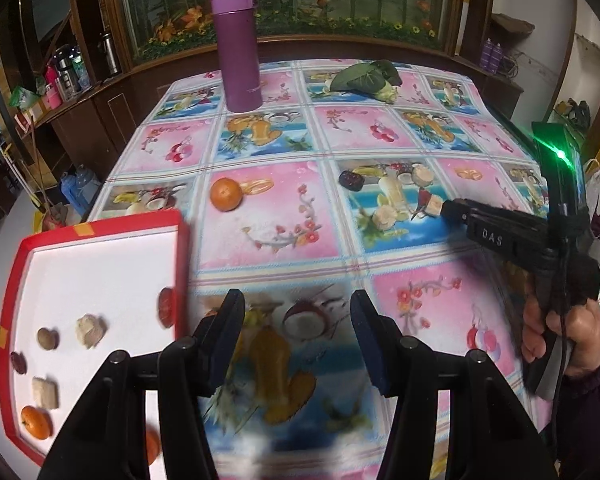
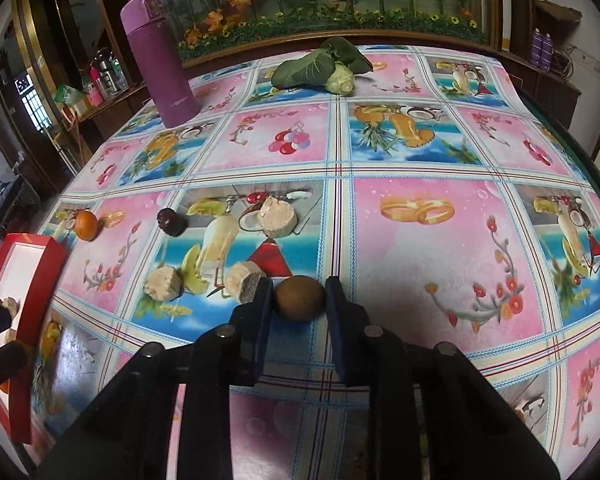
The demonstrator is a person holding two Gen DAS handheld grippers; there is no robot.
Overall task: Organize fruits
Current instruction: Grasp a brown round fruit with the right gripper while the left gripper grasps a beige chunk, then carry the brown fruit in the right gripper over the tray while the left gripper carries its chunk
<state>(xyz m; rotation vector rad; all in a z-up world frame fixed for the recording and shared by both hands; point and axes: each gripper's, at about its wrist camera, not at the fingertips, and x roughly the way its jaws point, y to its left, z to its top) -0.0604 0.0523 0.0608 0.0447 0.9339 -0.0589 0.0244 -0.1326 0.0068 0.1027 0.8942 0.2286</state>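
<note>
My right gripper [image 2: 299, 300] straddles brown fruit [image 2: 300, 298] on tablecloth [image 2: 420, 248], pads flanking it; contact not clear. Left gripper [image 1: 298, 336] spread wide, nothing between, just beside red tray [image 1: 182, 264] edge. Open cloth beyond tray toward tangerine [image 1: 226, 193]. Tray's near corner cut off by my left gripper; tray contents blurred.

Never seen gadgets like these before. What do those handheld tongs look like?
Both tongs are black, with two flat fingers padded in dark blue. The right one's body carries raised letters "DAS", a green light, a black cable and a pistol grip. The sleeve is dark purple.
</note>
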